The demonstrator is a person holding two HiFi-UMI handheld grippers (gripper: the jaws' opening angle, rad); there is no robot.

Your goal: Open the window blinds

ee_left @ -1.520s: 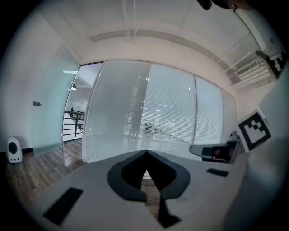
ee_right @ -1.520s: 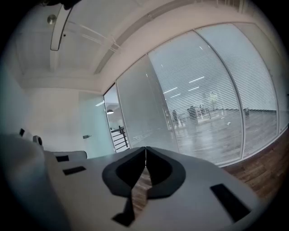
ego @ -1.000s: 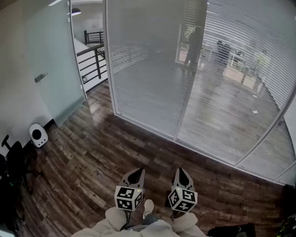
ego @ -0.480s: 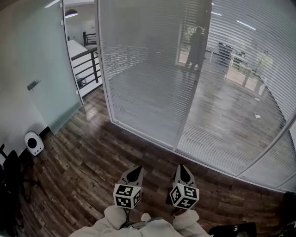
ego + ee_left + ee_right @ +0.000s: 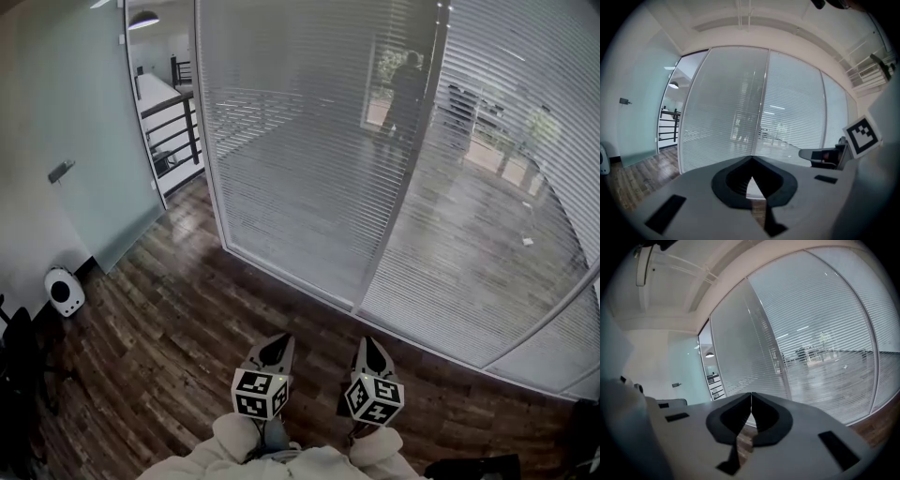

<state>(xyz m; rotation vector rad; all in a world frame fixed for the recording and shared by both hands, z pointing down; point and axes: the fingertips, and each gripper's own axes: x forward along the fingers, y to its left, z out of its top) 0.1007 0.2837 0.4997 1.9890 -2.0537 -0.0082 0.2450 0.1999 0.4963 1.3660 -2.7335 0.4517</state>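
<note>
Head view / task's thing: the window blinds (image 5: pixel 300 169) hang lowered over the glazed partition ahead of us, slats laid close, running from the frosted glass door (image 5: pixel 94 141) on the left to the picture's right edge.
Head view / tongs: left gripper (image 5: pixel 277 339) and right gripper (image 5: pixel 368 342) sit side by side low in frame over the wood floor (image 5: pixel 169 319), well apart from the blinds, touching nothing.
Head view / writing: none legible. The marker cubes (image 5: pixel 260 394) carry only black-and-white square patterns, and the small white device (image 5: pixel 64 291) by the wall shows no readable brand.
Left gripper view / tongs: left gripper (image 5: pixel 751 158) has its jaws pressed together at the tips with nothing between them.
Left gripper view / blinds: the blinds (image 5: pixel 726 117) fill the panels straight ahead. We find no wand, cord or knob here.
Left gripper view / writing: none.
Right gripper view / tongs: right gripper (image 5: pixel 751 393) likewise has its jaws pressed together and is empty.
Right gripper view / blinds: the blinds (image 5: pixel 820 343) cover the panes ahead and to the right, with a pale upright post (image 5: pixel 780 362) between panels.
Right gripper view / writing: none.
Step in hand (our judgement): approach only; the blinds are untouched.
Next move (our judgement): get closer, find the control, most likely along a post or a panel edge, then spread one pair of jaws to take it.
</note>
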